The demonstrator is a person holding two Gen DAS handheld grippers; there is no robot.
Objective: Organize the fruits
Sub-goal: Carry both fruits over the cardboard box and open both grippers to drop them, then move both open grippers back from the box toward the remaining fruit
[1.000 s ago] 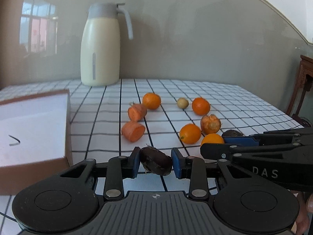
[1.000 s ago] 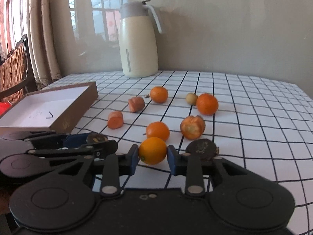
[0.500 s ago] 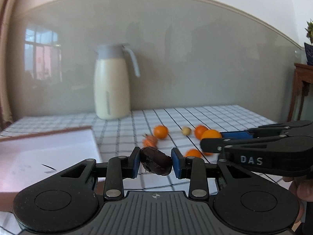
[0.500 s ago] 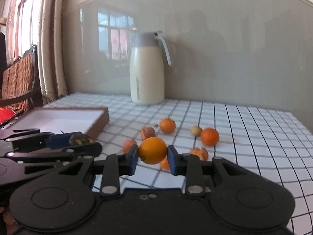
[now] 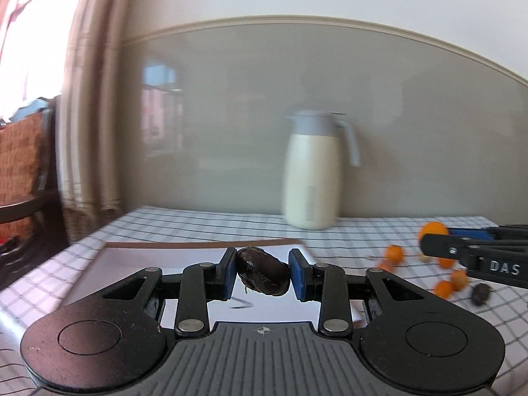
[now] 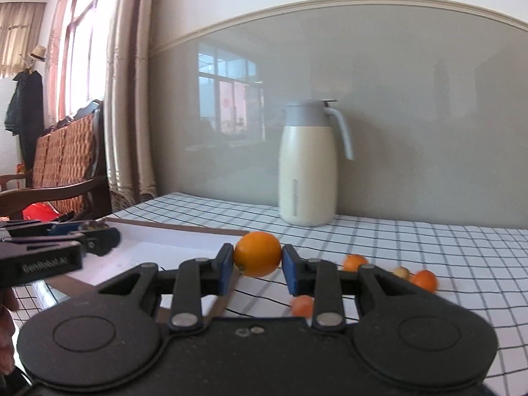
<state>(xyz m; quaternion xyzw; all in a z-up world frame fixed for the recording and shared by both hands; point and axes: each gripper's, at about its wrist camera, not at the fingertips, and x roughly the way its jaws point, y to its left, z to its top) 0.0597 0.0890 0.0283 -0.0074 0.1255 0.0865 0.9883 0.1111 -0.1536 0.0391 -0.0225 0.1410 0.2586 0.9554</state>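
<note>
My left gripper [image 5: 263, 275] is shut on a dark brown wrinkled fruit [image 5: 263, 275] and holds it above the shallow white box with a brown rim [image 5: 158, 259]. My right gripper [image 6: 258, 254] is shut on an orange [image 6: 258, 254], held in the air near the box's right edge [image 6: 184, 228]. The right gripper shows in the left wrist view [image 5: 435, 236], the left gripper in the right wrist view [image 6: 95, 234]. Several small oranges [image 5: 394, 253] and another dark fruit [image 5: 480, 294] lie on the checked tablecloth to the right.
A cream jug with a grey lid and handle [image 6: 308, 165] stands at the back of the table against the grey wall. A wooden chair with woven back [image 6: 66, 165] and curtains stand to the left. More fruit [image 6: 424, 280] lies right of the box.
Both grippers have lifted with their fruits and swung left, from over the fruit pile to the box. Both stay shut.
</note>
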